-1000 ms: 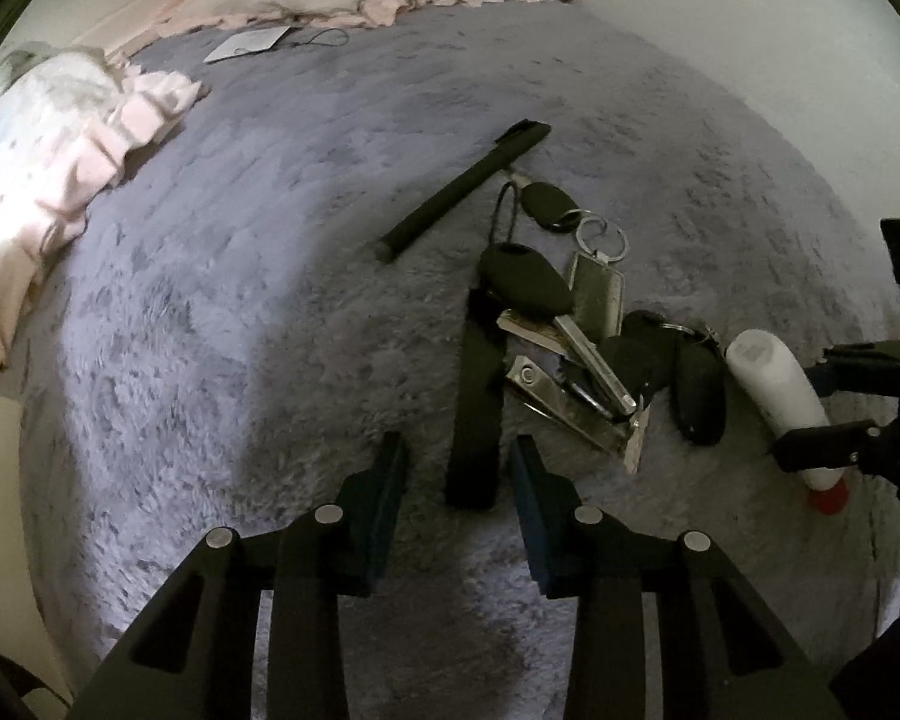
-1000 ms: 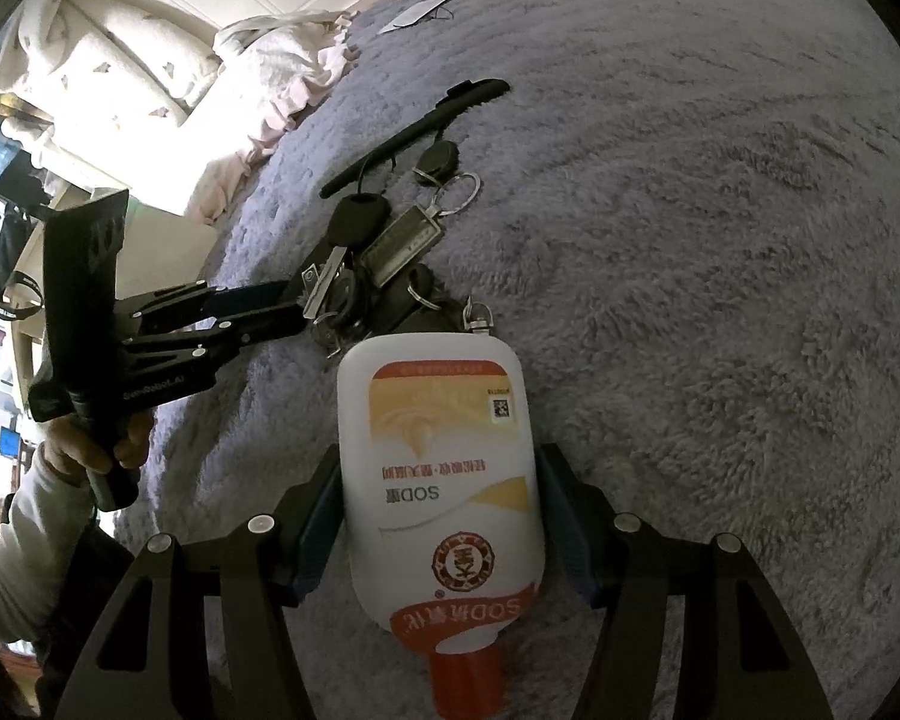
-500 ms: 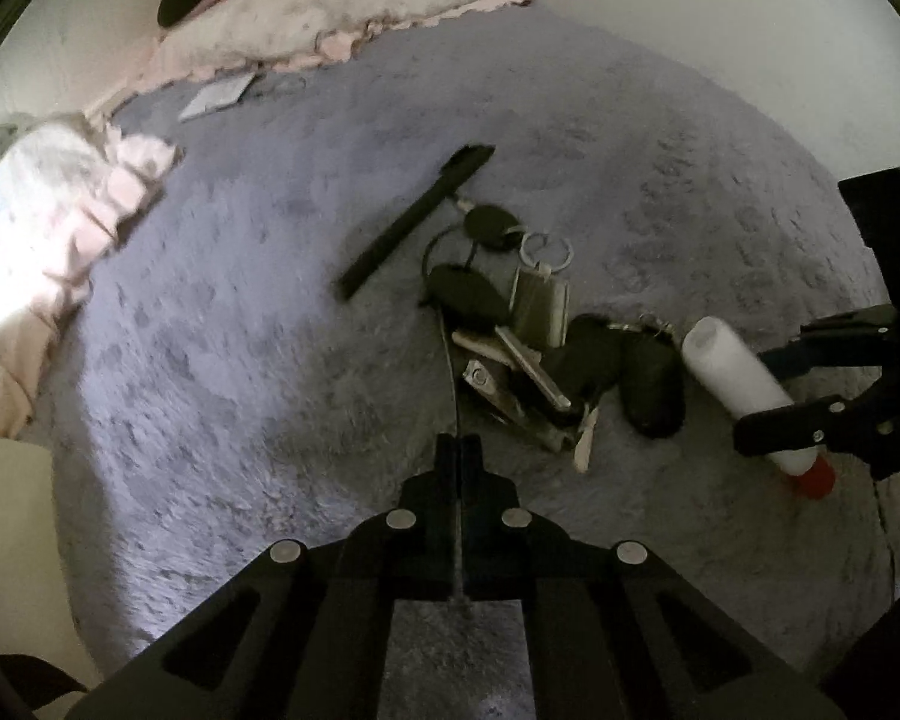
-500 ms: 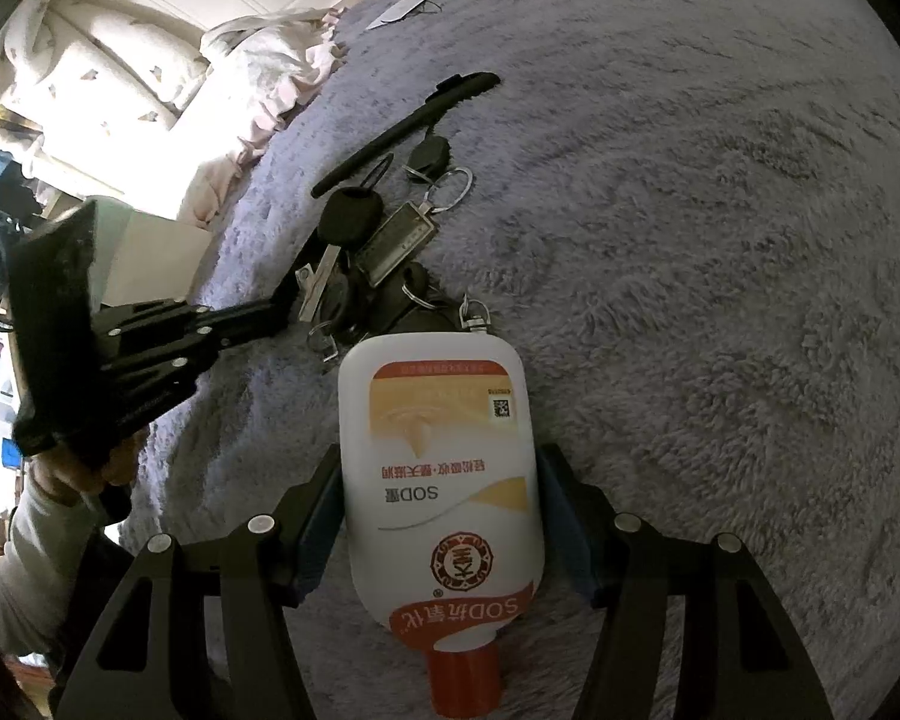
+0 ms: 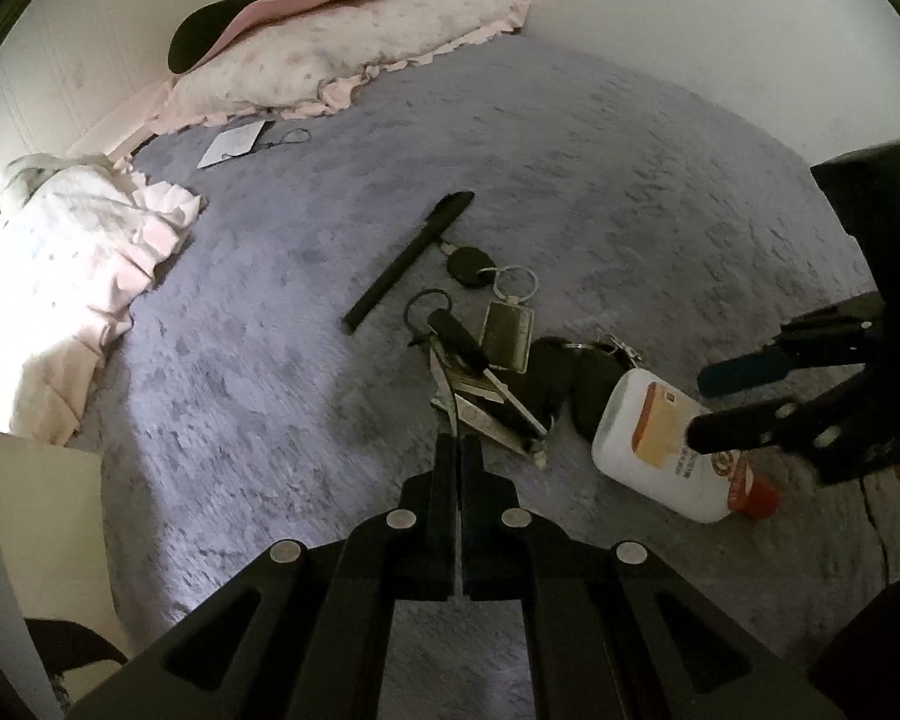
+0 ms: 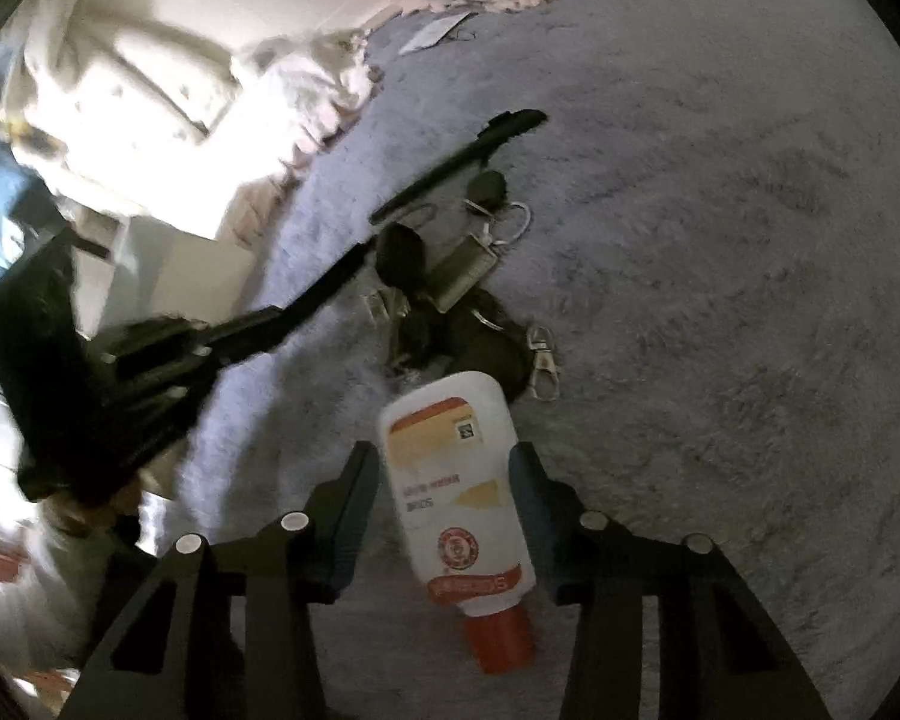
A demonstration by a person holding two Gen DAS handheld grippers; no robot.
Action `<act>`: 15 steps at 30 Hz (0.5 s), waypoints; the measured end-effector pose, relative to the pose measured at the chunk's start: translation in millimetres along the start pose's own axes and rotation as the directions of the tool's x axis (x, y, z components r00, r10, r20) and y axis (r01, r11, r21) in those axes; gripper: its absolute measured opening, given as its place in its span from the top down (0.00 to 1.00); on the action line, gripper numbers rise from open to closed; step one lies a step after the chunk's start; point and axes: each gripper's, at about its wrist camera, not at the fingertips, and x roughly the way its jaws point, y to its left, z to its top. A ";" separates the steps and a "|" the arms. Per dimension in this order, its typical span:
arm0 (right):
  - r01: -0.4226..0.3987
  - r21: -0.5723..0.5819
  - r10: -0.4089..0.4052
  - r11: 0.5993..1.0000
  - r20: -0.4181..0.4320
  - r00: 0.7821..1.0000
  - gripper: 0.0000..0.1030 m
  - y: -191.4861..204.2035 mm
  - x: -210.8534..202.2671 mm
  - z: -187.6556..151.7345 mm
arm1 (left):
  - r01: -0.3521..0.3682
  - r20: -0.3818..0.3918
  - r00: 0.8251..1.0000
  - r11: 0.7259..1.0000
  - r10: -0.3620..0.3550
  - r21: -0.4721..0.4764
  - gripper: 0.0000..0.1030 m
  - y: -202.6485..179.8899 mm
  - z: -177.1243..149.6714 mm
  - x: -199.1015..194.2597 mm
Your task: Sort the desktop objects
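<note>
A bunch of keys and black fobs point(image 5: 498, 360) lies on a grey fluffy blanket point(image 5: 630, 180), with a black pen point(image 5: 408, 264) just beyond it. My left gripper point(image 5: 457, 444) is shut on the thin black strap point(image 6: 330, 282) that runs to the keys, and it is raised above the blanket. To the right lies a white tube with a red cap point(image 6: 450, 450), tilted. My right gripper point(image 6: 444, 468) is closing on the tube, with a pad against each side. The left wrist view shows that tube point(image 5: 642, 444) and the right gripper point(image 5: 705, 405) from the side.
A frilled pillow point(image 5: 342, 54) lies at the far end and crumpled pink-white bedding point(image 5: 72, 276) on the left. A white card with a cord point(image 5: 231, 144) sits near the pillow. Open blanket stretches to the right of the keys.
The left jaws shut on the strap, then rose and drew back with it. The right jaws narrowed on the tube, which tilted and turned its label up.
</note>
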 end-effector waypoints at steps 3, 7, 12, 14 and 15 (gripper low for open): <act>0.135 -0.089 -0.140 0.987 -0.043 0.989 0.49 12.7 12.1 -3.8 | 0.002 -0.015 1.000 1.000 -0.002 -0.002 0.99 1.3 -3.8 7.1; 0.096 -0.160 -0.124 0.982 -0.175 0.977 0.33 22.7 43.9 -15.4 | 0.041 -0.041 0.998 0.999 -0.042 -0.031 0.99 8.3 -7.9 20.8; -0.029 -0.090 0.014 0.995 -0.169 0.986 0.42 18.1 39.5 -11.8 | 0.077 -0.053 0.995 0.995 -0.080 -0.067 0.99 15.9 -12.1 30.0; -0.193 0.048 0.199 0.980 -0.171 0.965 0.45 -1.6 36.7 -8.2 | 0.078 -0.056 0.995 0.995 -0.082 -0.065 0.99 15.5 -13.0 31.5; -0.239 0.088 0.250 0.967 -0.162 0.954 0.45 -7.6 36.4 -8.1 | 0.076 -0.057 0.995 0.995 -0.080 -0.062 0.99 15.2 -13.6 32.1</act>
